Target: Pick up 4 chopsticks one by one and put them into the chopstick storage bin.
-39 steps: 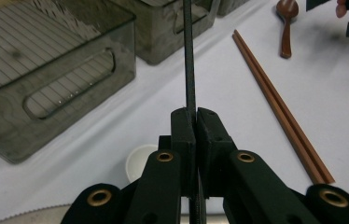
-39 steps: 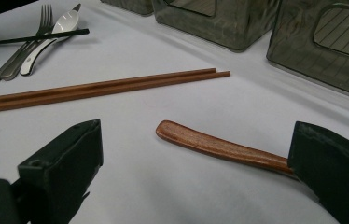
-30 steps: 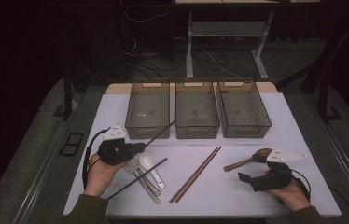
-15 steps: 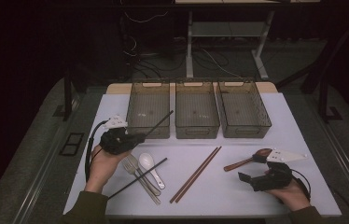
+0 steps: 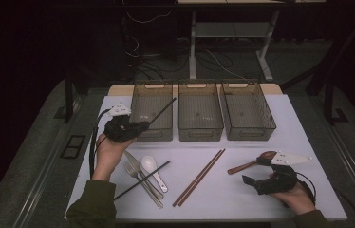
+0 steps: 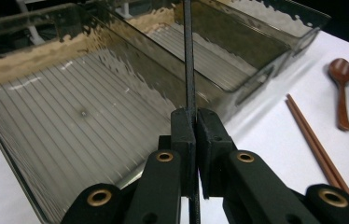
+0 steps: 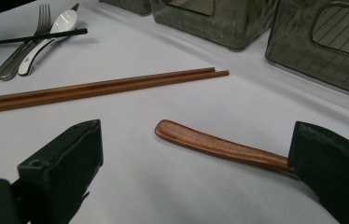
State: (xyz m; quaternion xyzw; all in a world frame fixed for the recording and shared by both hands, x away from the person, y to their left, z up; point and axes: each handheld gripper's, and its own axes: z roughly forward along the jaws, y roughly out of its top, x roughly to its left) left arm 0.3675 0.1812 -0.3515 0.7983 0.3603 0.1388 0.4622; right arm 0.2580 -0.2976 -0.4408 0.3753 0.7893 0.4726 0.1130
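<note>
The left hand-held gripper, clamped near one end of a black chopstick slanting over the left bin, risks letting the long free end pivot and land outside on the table.

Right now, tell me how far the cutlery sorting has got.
Done: nothing yet; all three bins look empty. In hand: the left tongs are shut on one black chopstick over the left bin. Left: the other black chopstick, fork, white spoon, brown chopsticks and wooden spoon between the open right tongs.
</note>
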